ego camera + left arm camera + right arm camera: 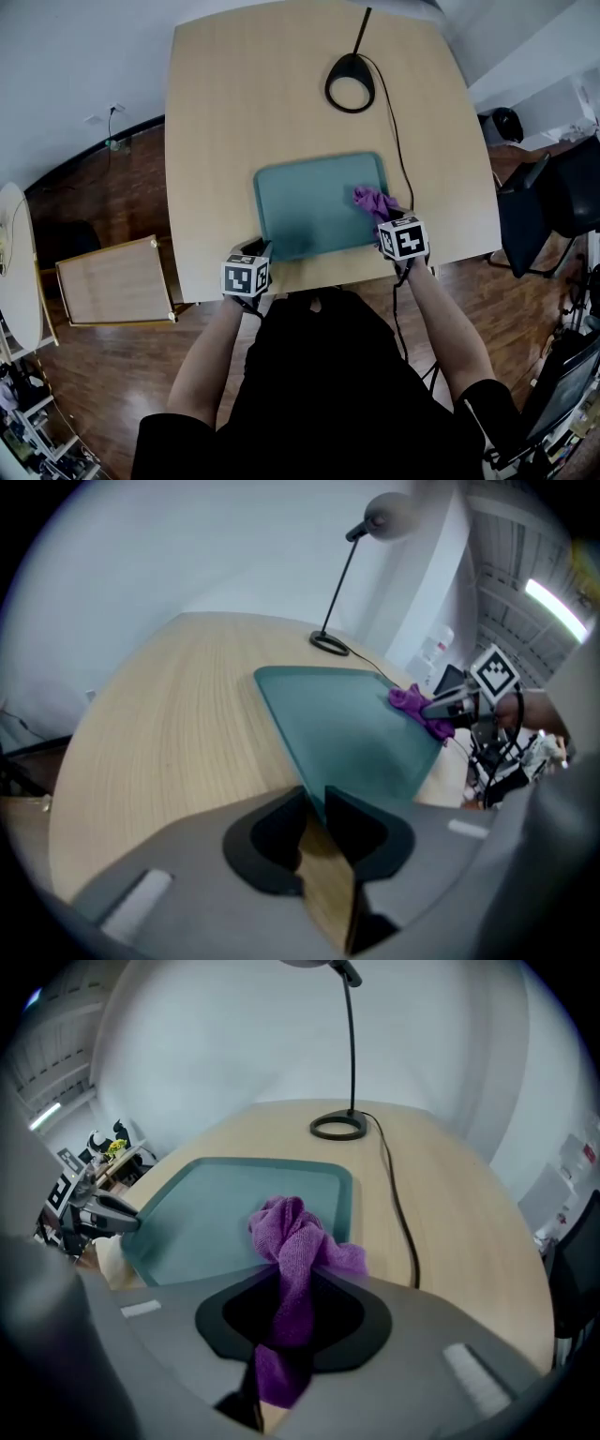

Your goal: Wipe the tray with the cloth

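- Cloth (295,1241), purple and bunched, is hanging pinched in my right gripper (286,1293), whose jaws are pressing on its folds.
- I am holding that wad at the right end of the teal tray (309,206), by its rim.
- My left gripper (314,803) is clamping the tray's near-left corner, jaws drawn in on the rim.
- I am keeping the tray flat on the light wooden worktop (234,122), close to the edge nearest me.
- Beyond the tray a black desk lamp's ring base (350,82) is standing, its cord (394,141) trailing past the tray's right side.
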A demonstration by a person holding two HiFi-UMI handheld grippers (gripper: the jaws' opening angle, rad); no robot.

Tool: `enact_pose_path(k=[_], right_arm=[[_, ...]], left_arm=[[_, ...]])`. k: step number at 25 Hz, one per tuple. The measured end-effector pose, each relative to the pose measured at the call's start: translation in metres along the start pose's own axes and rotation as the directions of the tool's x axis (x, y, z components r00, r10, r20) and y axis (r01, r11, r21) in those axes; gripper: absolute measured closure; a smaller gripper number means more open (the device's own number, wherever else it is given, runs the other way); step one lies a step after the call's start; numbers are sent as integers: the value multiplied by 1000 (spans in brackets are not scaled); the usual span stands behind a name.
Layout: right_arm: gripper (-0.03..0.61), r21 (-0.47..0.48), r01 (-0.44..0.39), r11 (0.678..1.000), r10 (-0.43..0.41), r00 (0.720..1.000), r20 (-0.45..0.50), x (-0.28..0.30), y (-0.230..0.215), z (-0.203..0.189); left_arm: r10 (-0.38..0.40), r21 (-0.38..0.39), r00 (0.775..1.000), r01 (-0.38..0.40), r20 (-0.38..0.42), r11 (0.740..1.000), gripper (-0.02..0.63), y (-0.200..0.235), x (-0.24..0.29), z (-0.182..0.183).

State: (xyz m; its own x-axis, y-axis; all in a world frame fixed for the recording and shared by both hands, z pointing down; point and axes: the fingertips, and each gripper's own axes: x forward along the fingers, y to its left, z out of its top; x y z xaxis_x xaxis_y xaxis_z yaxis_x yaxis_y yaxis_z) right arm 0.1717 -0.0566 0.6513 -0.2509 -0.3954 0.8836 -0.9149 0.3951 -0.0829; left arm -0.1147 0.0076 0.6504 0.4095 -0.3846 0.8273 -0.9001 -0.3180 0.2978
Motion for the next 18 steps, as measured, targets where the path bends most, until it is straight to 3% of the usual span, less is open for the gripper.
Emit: enact_pose_path(k=[4,8,13,18], right_arm=[[492,-35,-57,998,56,998,-14,2,49,-1],[492,-135,-160,978,159,987,-17,9,127,8],[492,-318,-268,909,261,963,-65,17,223,23],[492,-424,-339,840,323,940,-111,18,278,26]], left_arm=[[-27,-99,999,29,29,995,538,4,-1,4],[-37,-114,999,41,38,993,540,5,-3,4],[-54,-138,997,61,50,989,541,4,-3,4],[-57,-163,995,69,77,984,545,5,-4,5]])
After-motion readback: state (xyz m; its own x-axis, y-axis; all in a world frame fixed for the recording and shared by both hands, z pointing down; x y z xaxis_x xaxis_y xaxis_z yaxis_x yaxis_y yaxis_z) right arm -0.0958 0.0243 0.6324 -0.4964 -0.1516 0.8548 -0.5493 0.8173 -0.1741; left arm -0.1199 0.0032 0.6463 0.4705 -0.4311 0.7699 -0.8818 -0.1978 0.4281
